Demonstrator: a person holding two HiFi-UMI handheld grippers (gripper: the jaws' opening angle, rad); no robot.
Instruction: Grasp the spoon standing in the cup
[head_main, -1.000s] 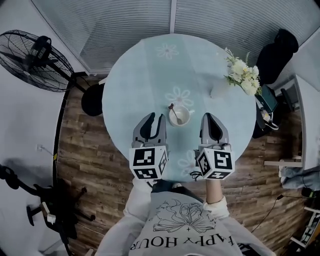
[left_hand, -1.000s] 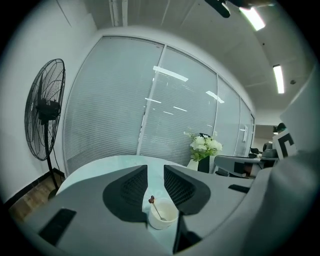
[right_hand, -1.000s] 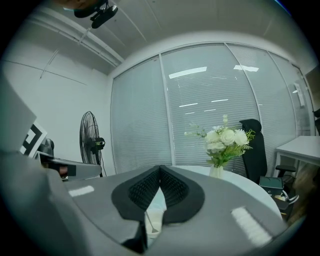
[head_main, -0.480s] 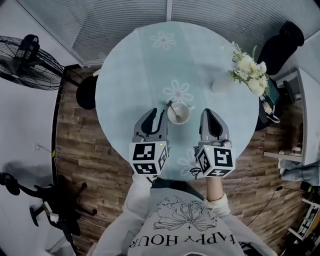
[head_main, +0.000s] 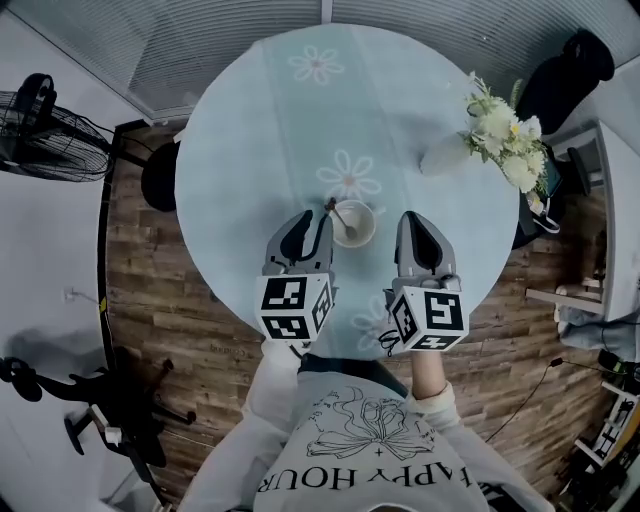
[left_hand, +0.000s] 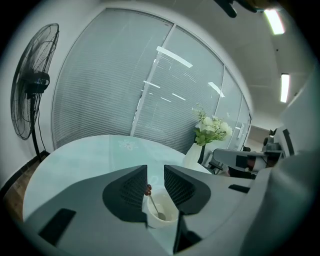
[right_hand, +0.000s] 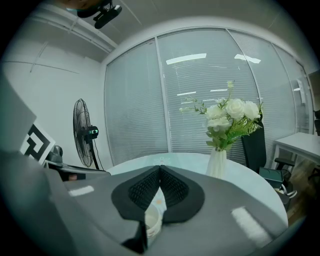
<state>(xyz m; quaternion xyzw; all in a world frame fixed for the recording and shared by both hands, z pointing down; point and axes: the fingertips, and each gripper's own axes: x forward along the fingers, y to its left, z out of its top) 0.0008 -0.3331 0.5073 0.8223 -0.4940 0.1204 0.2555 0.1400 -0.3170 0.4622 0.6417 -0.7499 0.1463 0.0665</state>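
A white cup (head_main: 355, 224) stands on the round pale-blue table (head_main: 250, 130), near its front. A spoon (head_main: 340, 217) leans in the cup, its brown handle end up and to the left. My left gripper (head_main: 308, 222) sits just left of the cup. In the left gripper view its jaws (left_hand: 155, 172) stand open, with the spoon's (left_hand: 151, 198) handle tip in the gap just beyond them and the cup (left_hand: 161, 216) below; nothing touches the pads. My right gripper (head_main: 415, 222) hovers right of the cup, shut and empty (right_hand: 160, 168), the cup (right_hand: 152, 221) showing below its jaws.
A white vase of white flowers (head_main: 500, 135) stands at the table's right edge. A standing fan (head_main: 45, 125) and a black stool (head_main: 160, 178) are left of the table, a black chair (head_main: 578, 65) at the far right. Window blinds lie behind.
The head view has shifted, so the table sits higher and further left in frame. Both grippers have edged slightly nearer the cup. The jaws look unchanged.
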